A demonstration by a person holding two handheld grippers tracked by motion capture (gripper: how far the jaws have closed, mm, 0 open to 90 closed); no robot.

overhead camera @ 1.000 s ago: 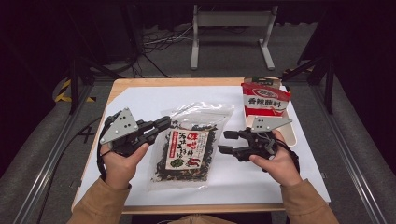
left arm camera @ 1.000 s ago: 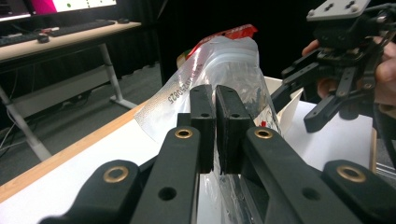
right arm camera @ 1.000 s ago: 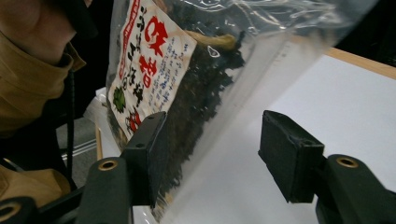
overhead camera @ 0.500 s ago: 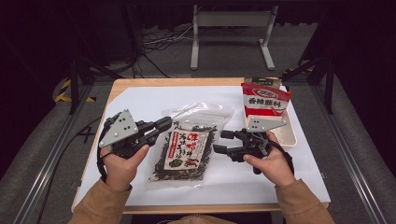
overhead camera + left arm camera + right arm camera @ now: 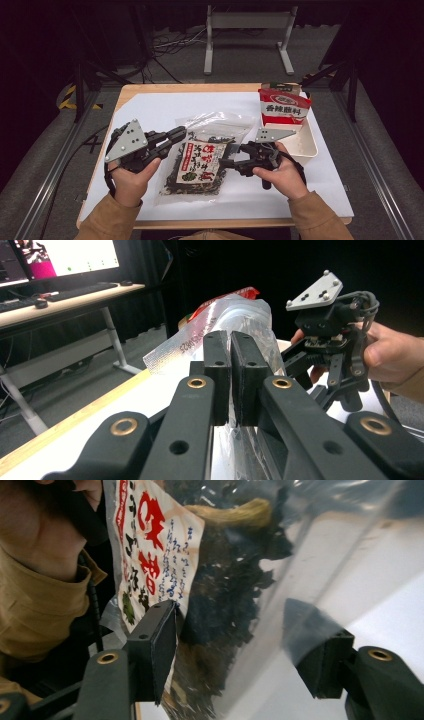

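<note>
Clear plastic bag (image 5: 200, 159) of dark dried seaweed-type stuff, lying flat on white sheet near table centre, long axis running roughly front-to-back w/ slight tilt to the right at the far end. Printed label on the front: white w/ red and black characters, plus a green patch at the bottom. Dark contents fill lower and mid part; far end is empty transparent film, crinkled and shiny. From the left gripper view that clear top (image 5: 235, 320) rises up off the table, w/ a printed strip along the edge. Close up, bag (image 5: 235, 580) shows label at left, black flakes mid, clear film at right.
</note>
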